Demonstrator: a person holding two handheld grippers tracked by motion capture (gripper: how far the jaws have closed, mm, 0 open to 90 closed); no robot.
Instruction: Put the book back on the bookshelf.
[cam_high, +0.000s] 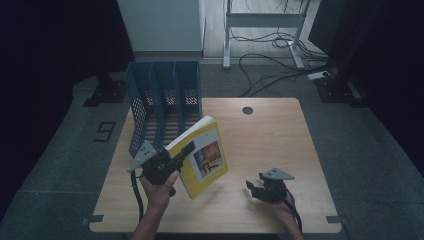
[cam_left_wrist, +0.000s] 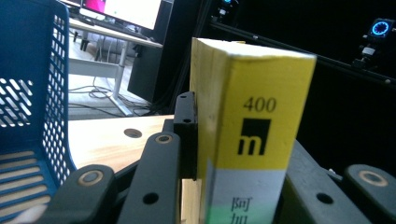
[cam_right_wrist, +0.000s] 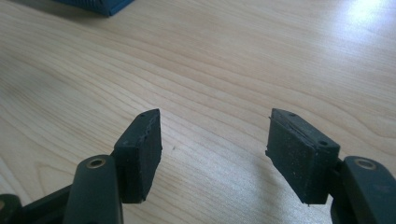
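Yellow book (cam_high: 204, 156) tilted, spine up, clamped by left tongs (cam_high: 186, 150); right tongs (cam_right_wrist: 212, 149) released.

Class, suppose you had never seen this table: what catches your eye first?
The yellow book, clamped by the left gripper and held tilted above the table's middle. Just behind it stands a blue file rack with three slots. The right gripper rests open and empty at the near right.

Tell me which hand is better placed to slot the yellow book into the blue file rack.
Left. The left tool already clamps the yellow book and holds it lifted just in front of the blue file rack. The right tool sits open and empty low over the table, farther from the rack.
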